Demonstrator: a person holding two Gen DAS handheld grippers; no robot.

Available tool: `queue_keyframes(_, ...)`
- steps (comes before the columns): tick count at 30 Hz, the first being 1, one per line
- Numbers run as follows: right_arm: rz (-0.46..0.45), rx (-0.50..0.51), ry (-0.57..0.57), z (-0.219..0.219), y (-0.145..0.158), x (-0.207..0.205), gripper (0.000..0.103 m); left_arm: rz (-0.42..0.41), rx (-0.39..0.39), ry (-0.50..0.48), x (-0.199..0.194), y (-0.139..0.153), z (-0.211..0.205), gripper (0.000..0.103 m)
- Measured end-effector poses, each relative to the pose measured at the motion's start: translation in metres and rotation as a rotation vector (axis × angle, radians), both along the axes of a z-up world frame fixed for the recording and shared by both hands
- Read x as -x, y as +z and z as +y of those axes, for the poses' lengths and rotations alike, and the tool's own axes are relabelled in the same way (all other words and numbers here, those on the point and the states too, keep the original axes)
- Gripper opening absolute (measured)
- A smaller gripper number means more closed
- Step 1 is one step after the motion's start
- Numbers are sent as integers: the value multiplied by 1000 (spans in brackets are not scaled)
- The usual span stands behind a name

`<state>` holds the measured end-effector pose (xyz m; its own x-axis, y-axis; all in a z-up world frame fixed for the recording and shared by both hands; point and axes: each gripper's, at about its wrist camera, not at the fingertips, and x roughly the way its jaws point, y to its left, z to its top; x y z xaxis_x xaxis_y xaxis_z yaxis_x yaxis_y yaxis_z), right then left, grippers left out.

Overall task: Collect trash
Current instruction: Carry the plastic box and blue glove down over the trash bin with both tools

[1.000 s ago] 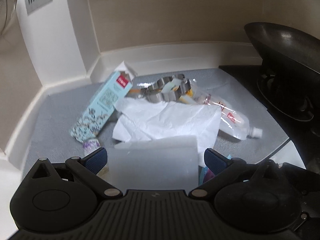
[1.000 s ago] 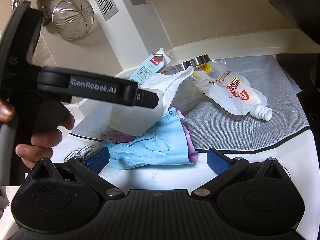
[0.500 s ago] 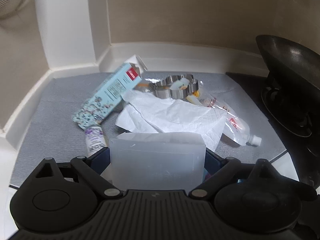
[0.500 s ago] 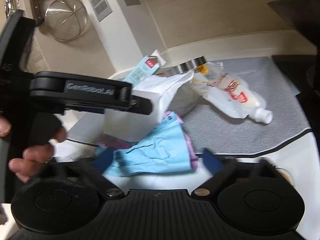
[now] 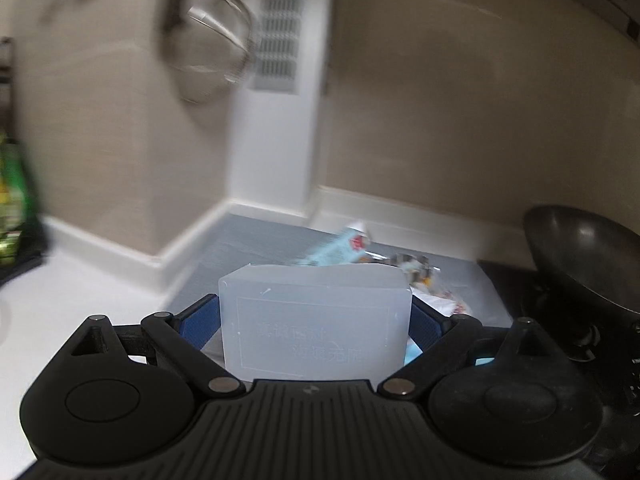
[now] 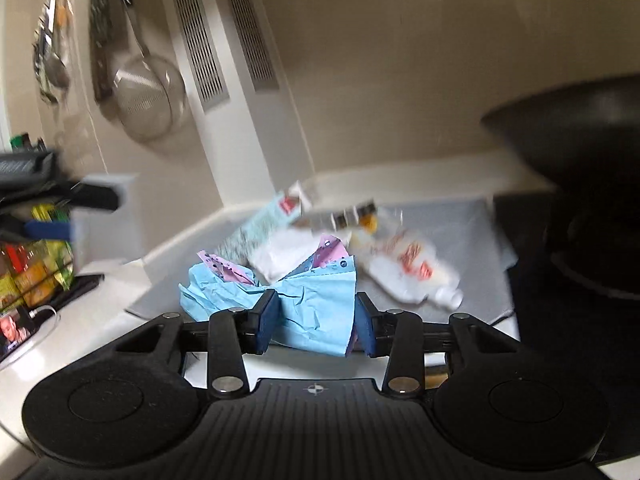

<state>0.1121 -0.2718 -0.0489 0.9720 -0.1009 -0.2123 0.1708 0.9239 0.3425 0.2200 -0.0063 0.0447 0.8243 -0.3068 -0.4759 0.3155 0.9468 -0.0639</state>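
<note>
Trash: translucent plastic box [image 5: 316, 320] sits clamped between the left gripper [image 5: 316, 322] fingers, lifted off the tabletop [image 5: 60, 288]; blue crumpled paper [image 6: 316, 312] sits between the right gripper [image 6: 316, 320] fingers, which have just been closing on it.
Left-to-right advice: keep the box level and squeezed; let the right pads bite the paper's thick fold before lifting, since thin paper likely slips.
Leftover pile: carton [image 6: 260, 224], white tissue [image 6: 280, 260] and pouch [image 6: 408, 276] lie far on the grey mat [image 6: 460, 220].
Left view only: box lettering.
Right view only: paper grip, left gripper at far left.
</note>
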Motion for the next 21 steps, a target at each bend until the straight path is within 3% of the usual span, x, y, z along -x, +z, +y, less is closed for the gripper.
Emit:
queue_keyframes(6,-70,24,85,21,17,40,44,-11,-30,111,72,-2,52,97)
queue_keyframes(12,-84,52,204,55,20,84,44,31,-22,216,149,-33,98,97)
queue_keyframes(21,48,102,319,103,-6,136,44,123,-56,242,239,-109,111,97)
